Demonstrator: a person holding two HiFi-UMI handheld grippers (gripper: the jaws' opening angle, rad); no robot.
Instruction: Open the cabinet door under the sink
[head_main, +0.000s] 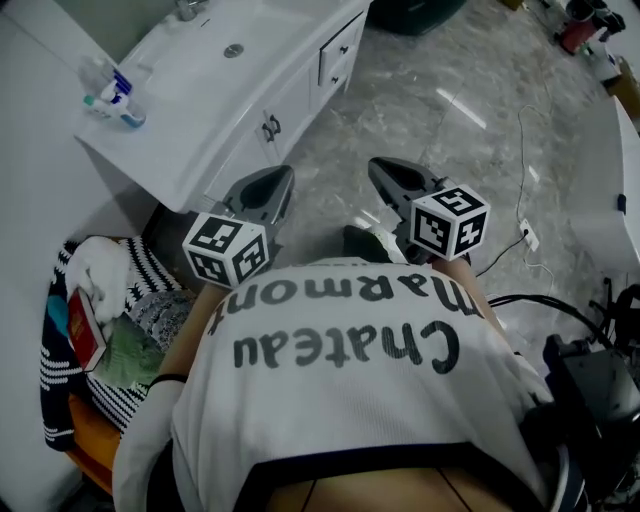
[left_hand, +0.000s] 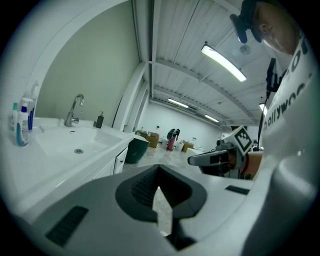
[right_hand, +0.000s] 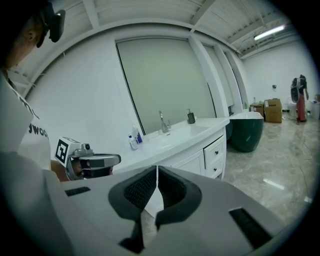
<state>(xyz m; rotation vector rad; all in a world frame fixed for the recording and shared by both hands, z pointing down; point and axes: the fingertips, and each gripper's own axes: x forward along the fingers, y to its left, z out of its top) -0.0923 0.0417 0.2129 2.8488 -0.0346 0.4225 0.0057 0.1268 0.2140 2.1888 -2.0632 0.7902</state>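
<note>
**Both grippers closed and empty, short of the shut cabinet door**

The person, seen from above in a white shirt (head_main: 350, 420) with dark lettering, holds both grippers out ahead over a grey marbled floor (head_main: 400, 90). The left gripper (head_main: 268, 192) has its jaws pressed together with nothing between them. The right gripper (head_main: 398, 183) also has its jaws together, with only a hairline slit between the pads, and it holds nothing. The two point roughly the same way, side by side and apart from each other.

The sink (head_main: 225, 55) is set in a white counter at the upper left of the head view. A tap (right_hand: 163, 121) stands at its back edge and a few tubes (head_main: 112, 95) at the near end of the counter. The cabinet door (head_main: 292, 100) is directly below the sink in the white front of the unit. It is shut, with small dark handles (head_main: 270, 128). Two drawers (head_main: 340, 55) sit beside it on the far side. Neither gripper touches the door, and the left one is nearer to it.

A dark green tub (right_hand: 247, 132) stands on the floor past the drawers. A heap of clothes (head_main: 110, 300) lies at the person's left.
</note>
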